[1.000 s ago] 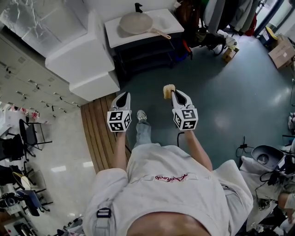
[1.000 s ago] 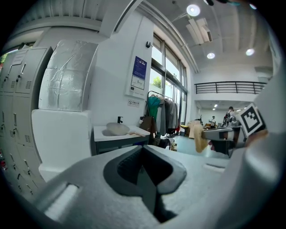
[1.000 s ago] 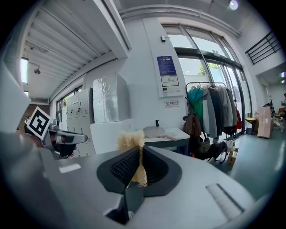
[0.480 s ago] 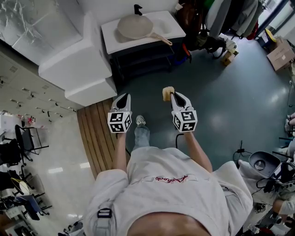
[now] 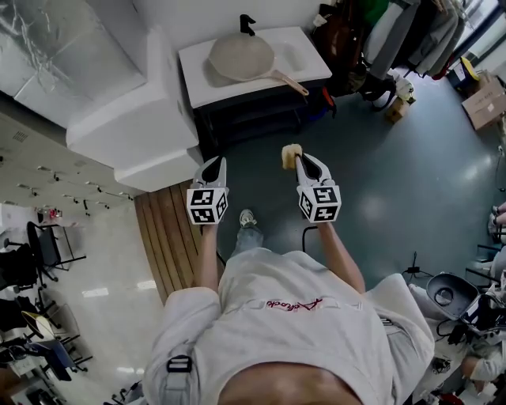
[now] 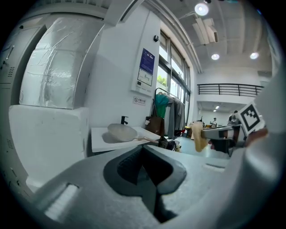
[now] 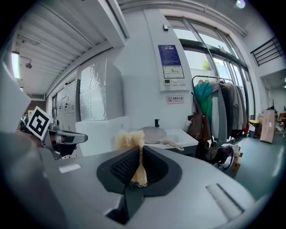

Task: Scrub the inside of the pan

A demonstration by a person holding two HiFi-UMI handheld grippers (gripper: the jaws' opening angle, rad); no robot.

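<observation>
A beige pan (image 5: 241,57) with a wooden handle lies on a white counter (image 5: 312,59) some way ahead of me; it also shows in the left gripper view (image 6: 121,132) and the right gripper view (image 7: 154,134). My right gripper (image 5: 300,162) (image 7: 137,154) is shut on a yellowish sponge (image 5: 290,157) (image 7: 131,139), which sticks up past its tips. My left gripper (image 5: 210,170) (image 6: 145,154) is shut with nothing in it. Both are held level over the floor, side by side, well short of the counter.
A black faucet (image 5: 247,24) stands behind the pan. White stepped blocks (image 5: 130,103) sit left of the counter, with a wooden platform (image 5: 162,229) below them. Hanging clothes and bags (image 5: 379,35) are at the right, and a cardboard box (image 5: 484,107) is further right.
Both grippers and the person have moved forward toward the counter, so the pan sits slightly lower and nearer in the head view. Both grips are unchanged.
</observation>
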